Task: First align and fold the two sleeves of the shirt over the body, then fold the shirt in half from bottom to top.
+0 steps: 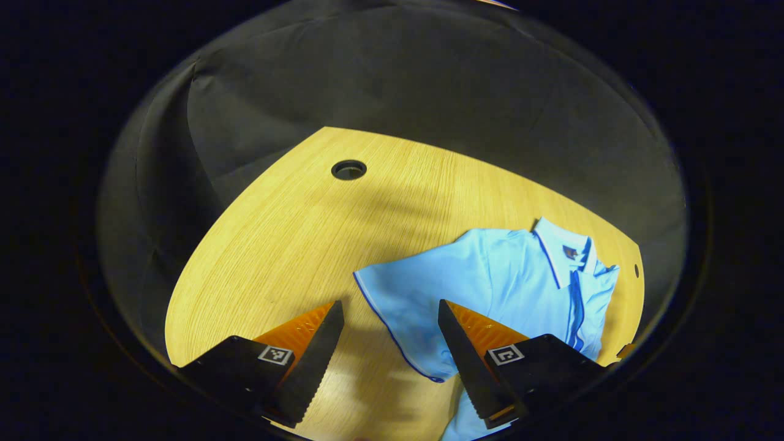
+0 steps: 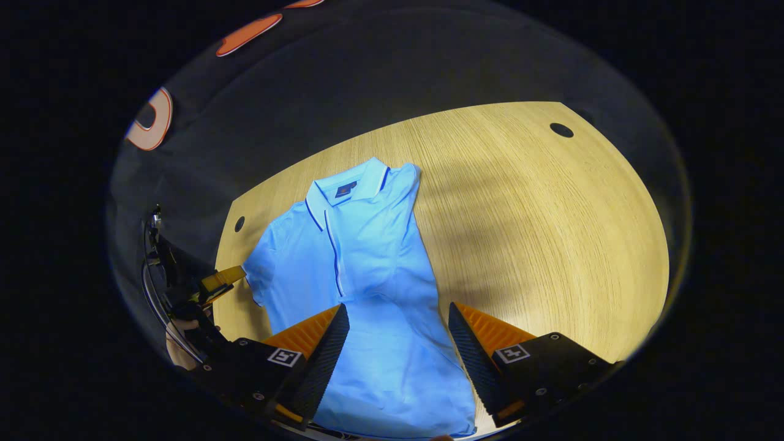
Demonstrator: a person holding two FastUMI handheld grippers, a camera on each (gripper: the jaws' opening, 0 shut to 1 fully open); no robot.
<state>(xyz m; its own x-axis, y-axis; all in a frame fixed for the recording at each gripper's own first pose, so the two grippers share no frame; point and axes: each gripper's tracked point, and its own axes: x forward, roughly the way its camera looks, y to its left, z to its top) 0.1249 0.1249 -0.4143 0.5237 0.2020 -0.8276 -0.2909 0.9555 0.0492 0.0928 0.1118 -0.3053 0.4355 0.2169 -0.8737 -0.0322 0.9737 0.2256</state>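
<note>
Light blue polo shirt lies flat on the wooden table, front up. Long axis runs collar to hem; in right gripper view collar pts away twd the far edge, hem nearest the camera. One sleeve sticks out sideways; the other side looks already folded over the body.

Right gripper hovers over the lower body, fingers wide apart, nothing btwn them.

Left gripper, also spread open, sits above the spread sleeve near its edge, not clamped on it.

Cable hole in the table, well apart from shirt. Nothing blocking the shirt.
</note>
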